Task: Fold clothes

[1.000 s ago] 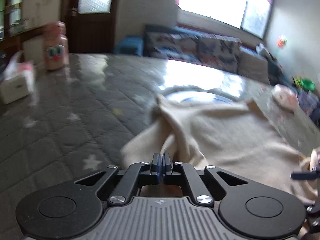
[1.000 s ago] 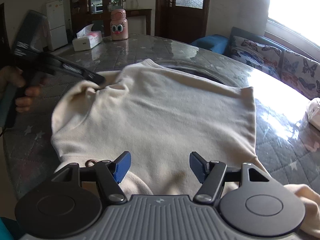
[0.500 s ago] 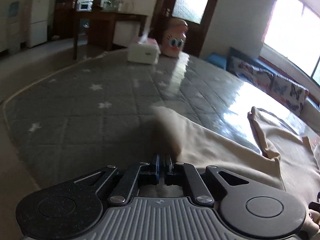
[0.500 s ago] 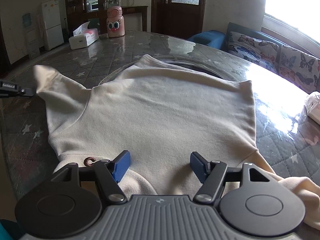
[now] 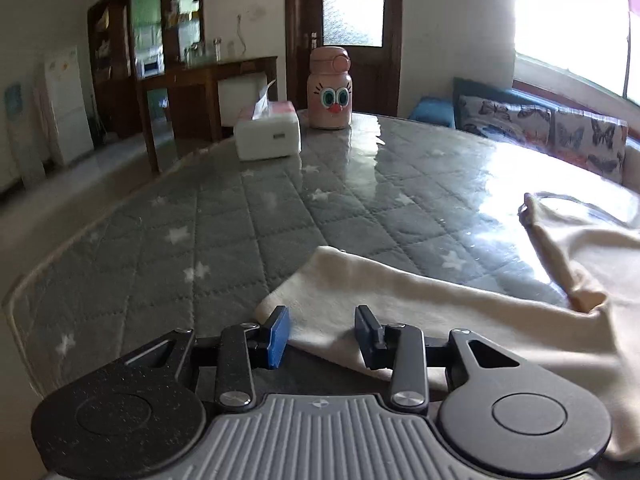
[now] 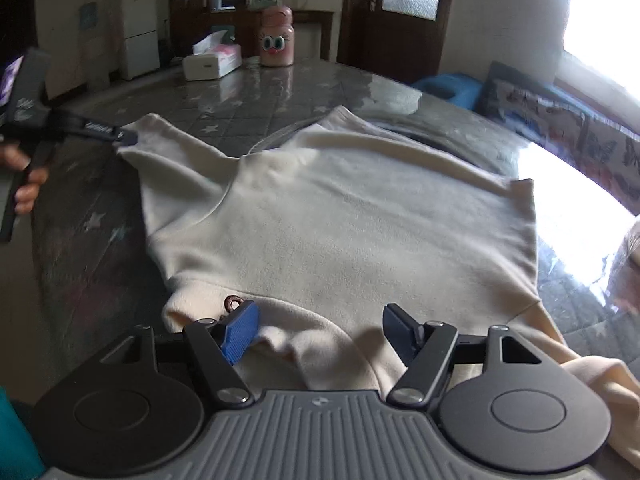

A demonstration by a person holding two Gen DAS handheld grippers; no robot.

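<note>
Left wrist view: your left gripper (image 5: 322, 330) has its jaws spread wide, nothing between them, sitting right at the cuff end of one sleeve (image 5: 400, 300). One blue ribbed pad, one dark pad visible.

One cream fleece sweater (image 6: 340, 220), soft matte nap, lies flat on the table (image 5: 240, 220). Table cover is grey quilted fabric, diamond stitching, white stars, under a glossy clear sheet throwing window glare.

Right wrist view: your right gripper (image 6: 320, 332) is also wide open, empty, hovering at the sweater's collar edge. A small brown loop (image 6: 234, 301) sits on the collar just beside the blue pad. Sweater's left sleeve (image 6: 168, 148) is stretched out flat away from the body; the other sleeve (image 6: 592, 384) trails off beside your right gripper. Your hand (image 6: 24, 184) on the left gripper's handle shows at the frame edge beyond that left sleeve.

Far side of the table from the sweater: one white rectangular tissue box (image 5: 267, 133) with a tissue sticking up, and one pink rounded bottle (image 5: 329, 88) with cartoon eyes, standing upright just beside it.
</note>
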